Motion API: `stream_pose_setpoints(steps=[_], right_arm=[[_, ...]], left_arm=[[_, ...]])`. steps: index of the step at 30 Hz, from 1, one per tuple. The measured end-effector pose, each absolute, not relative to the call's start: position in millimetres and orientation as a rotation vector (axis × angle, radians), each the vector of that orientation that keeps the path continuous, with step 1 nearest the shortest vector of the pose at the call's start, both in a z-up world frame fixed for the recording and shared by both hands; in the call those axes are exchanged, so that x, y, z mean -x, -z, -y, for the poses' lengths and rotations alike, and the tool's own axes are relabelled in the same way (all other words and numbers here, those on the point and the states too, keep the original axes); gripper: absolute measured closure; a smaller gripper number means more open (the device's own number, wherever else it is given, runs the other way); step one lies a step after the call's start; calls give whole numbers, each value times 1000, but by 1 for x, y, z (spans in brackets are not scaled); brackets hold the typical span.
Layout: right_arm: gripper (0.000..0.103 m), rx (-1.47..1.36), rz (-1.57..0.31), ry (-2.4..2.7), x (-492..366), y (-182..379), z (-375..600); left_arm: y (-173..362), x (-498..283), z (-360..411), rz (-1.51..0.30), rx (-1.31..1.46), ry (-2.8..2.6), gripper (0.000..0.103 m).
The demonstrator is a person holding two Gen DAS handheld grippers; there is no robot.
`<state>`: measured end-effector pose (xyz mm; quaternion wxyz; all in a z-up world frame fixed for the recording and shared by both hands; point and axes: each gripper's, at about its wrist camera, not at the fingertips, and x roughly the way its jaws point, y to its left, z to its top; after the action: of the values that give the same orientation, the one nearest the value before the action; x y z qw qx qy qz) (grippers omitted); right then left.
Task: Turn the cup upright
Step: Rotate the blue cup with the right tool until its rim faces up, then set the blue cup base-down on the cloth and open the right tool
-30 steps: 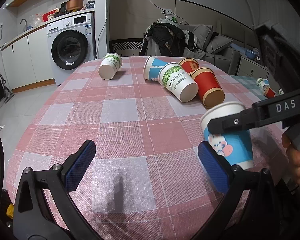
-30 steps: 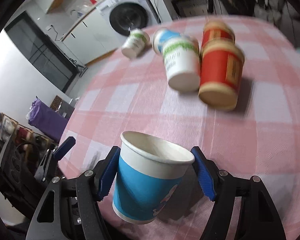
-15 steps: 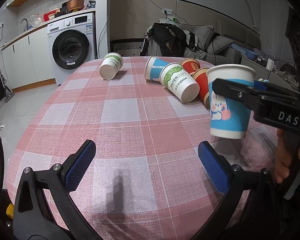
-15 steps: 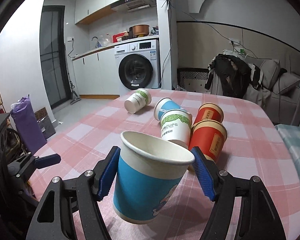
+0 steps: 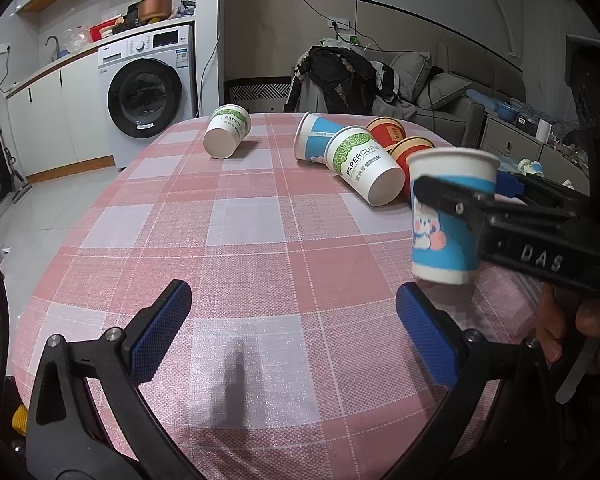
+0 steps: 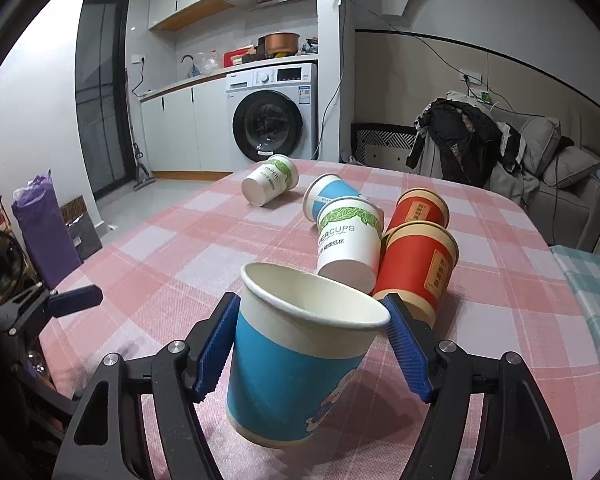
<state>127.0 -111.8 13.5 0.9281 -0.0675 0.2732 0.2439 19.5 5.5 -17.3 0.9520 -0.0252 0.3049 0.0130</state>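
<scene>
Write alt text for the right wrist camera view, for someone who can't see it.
The right gripper clamps a blue and white paper cup mouth-up, slightly tilted, just above a pink checked tablecloth. Behind it five more paper cups lie on their sides: two green-leaf white ones, a blue one and two red ones.

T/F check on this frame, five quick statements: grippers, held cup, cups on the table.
1. The right gripper clamps the blue paper cup with a cartoon print. True.
2. That cup's mouth faces down. False: its mouth faces up.
3. The left gripper holds a cup. False: it is open and empty.
4. Two red paper cups lie on their sides. True.
5. The pink checked tablecloth has a cup standing upright on it. False: the five there lie on their sides.
</scene>
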Motion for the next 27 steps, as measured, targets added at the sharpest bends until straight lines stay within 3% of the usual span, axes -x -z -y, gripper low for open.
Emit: stream_pose_setpoints(steps=[22,27], right_arm=[[29,199,-613,-531,-120,-6,99],[15,171,-581,-571,-115,-9,105]], left_arm=[[20,-22,-7,-619,54,-33,1],[21,-22,-6,-622,51,-29,1]])
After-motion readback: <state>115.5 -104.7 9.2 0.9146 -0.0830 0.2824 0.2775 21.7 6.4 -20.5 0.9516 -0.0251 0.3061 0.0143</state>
